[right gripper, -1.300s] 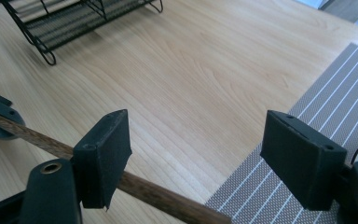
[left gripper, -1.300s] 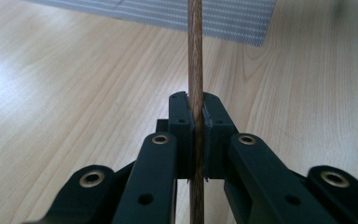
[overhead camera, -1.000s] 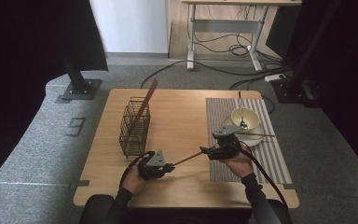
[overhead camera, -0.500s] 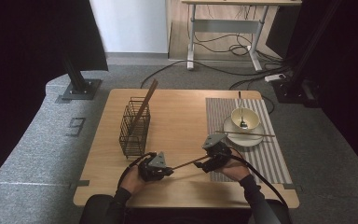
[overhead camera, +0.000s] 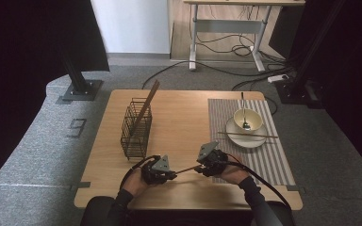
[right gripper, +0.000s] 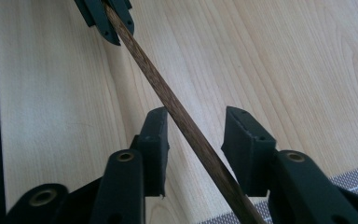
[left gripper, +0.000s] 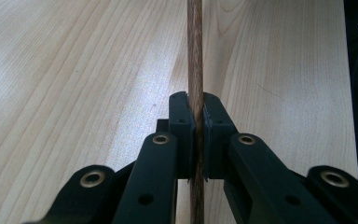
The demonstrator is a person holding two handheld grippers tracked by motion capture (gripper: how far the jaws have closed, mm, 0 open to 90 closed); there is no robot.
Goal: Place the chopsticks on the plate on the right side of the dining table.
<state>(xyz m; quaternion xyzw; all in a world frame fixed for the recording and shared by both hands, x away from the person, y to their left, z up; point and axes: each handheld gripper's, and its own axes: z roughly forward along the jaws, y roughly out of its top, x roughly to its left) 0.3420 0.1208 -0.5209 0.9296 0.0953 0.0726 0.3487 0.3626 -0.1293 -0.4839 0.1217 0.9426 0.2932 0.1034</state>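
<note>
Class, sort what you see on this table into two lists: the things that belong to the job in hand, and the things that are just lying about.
In the job:
- chopstick, clamped in the left gripper
- right gripper, jaws just closing around the same chopstick, pads not yet pressing

Lying about:
- wire basket with a wooden stick leaning in it
- bowl with spoon, on a plate
- second chopstick across the plate
- striped mat

My two matte-black handheld grippers [overhead camera: 159, 170] [overhead camera: 210, 161] each carry a grey three-cornered plate on top and a trailing black cable [overhead camera: 259, 181]. Brass-ringed screw holes [left gripper: 161, 139] stud their flat, angular black arms. I wear dark long sleeves [overhead camera: 254, 200].
</note>
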